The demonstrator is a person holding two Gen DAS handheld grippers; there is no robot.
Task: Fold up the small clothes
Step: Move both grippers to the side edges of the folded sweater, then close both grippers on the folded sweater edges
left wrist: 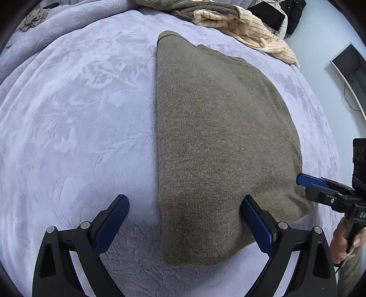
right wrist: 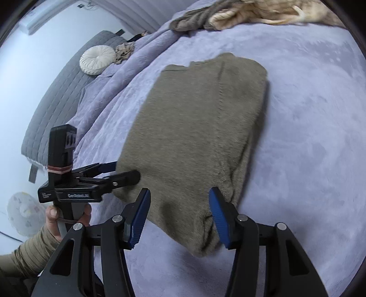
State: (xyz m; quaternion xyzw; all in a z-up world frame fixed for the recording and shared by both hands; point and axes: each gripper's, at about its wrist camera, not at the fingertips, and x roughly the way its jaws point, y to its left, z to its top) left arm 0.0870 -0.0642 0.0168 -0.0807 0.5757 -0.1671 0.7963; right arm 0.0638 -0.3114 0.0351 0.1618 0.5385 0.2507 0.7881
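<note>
An olive knit garment [left wrist: 219,146] lies folded lengthwise on the lavender bed cover [left wrist: 75,128]; it also shows in the right wrist view [right wrist: 194,137]. My left gripper [left wrist: 185,205] is open, its jaws straddling the garment's near left corner just above it. It shows from the side in the right wrist view [right wrist: 128,171]. My right gripper [right wrist: 179,201] is open over the garment's near right corner, its right finger [right wrist: 219,212] against the folded edge. It shows at the right edge of the left wrist view [left wrist: 302,179].
A pile of cream and brown clothes [left wrist: 240,20] lies at the bed's far end. A white round cushion [right wrist: 97,59] and a small crumpled cloth [right wrist: 124,51] lie by the grey headboard [right wrist: 59,96]. A monitor [left wrist: 350,68] stands off the bed.
</note>
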